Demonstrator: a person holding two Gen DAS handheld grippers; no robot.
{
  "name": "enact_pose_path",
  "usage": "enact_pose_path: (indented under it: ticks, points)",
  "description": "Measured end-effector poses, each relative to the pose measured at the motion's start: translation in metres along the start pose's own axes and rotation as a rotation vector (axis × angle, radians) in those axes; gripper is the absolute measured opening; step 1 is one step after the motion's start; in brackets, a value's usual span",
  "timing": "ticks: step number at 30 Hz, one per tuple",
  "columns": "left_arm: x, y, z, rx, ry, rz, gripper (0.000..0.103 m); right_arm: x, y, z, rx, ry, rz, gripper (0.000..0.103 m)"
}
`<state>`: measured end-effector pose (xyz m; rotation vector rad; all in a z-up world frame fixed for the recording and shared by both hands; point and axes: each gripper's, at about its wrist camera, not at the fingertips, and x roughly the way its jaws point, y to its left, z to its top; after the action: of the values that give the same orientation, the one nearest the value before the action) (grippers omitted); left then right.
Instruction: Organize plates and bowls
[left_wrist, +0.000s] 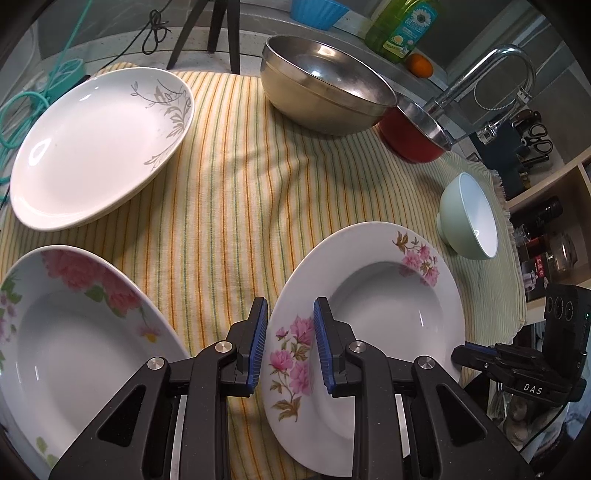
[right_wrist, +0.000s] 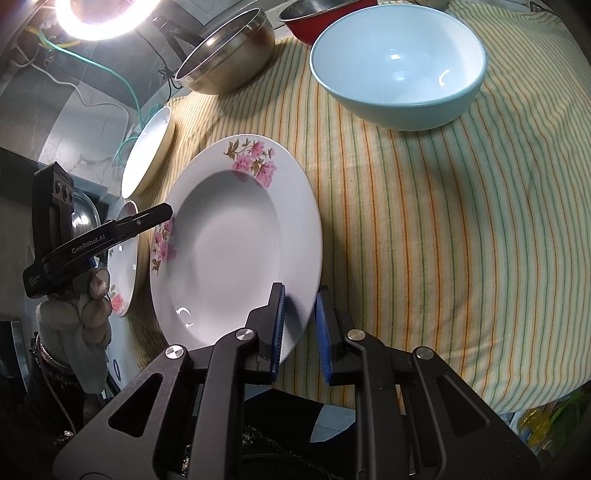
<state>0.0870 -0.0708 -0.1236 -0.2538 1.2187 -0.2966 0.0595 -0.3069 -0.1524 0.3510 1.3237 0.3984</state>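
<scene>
— Both grippers sit closest to the lens, each on the same flowered soup plate (left_wrist: 369, 314). Left gripper (left_wrist: 288, 343) has its jaws clamped on the plate's near-left rim, over the pink blossoms; right gripper (right_wrist: 298, 325) has its jaws clamped on the opposite rim.

— Is the plate off the cloth?

— It looks tilted and partly raised over the striped cloth (right_wrist: 424, 221) near the desk's front edge, but I cannot tell whether its far rim touches.

— How much is sorted, then?

— Little, by my reading. A second flowered plate (left_wrist: 66, 332) lies alone at the front left corner. Two white plates with grey leaves (left_wrist: 99, 144) appear already stacked at the back left. At the back, a steel bowl (left_wrist: 325, 81) and a red bowl (left_wrist: 413, 133) stand touching, not nested. A pale green bowl (left_wrist: 469, 218) stands by itself near the right edge.

— So what remains?

— Probably joining the two flowered plates, then gathering the bowls.
</scene>
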Motion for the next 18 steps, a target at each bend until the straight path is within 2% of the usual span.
enact_pose_path:
  ticks: [9,11,16,18]
  points:
    - [0.0,0.001,0.0,-0.005,-0.004,-0.004,0.023,-0.001,0.0,-0.001,-0.008,0.0,-0.011,0.018]
    - [-0.001,0.001,0.0,-0.006,-0.005,-0.002,0.023,-0.003,0.002,0.0,-0.021,-0.014,-0.037,0.018]
    - [-0.012,0.004,0.001,-0.017,-0.032,-0.012,0.024,-0.015,0.009,0.004,-0.061,-0.063,-0.077,0.024]
    - [-0.021,0.005,0.001,-0.015,-0.057,-0.011,0.028,-0.022,0.013,0.006,-0.076,-0.082,-0.079,0.03]
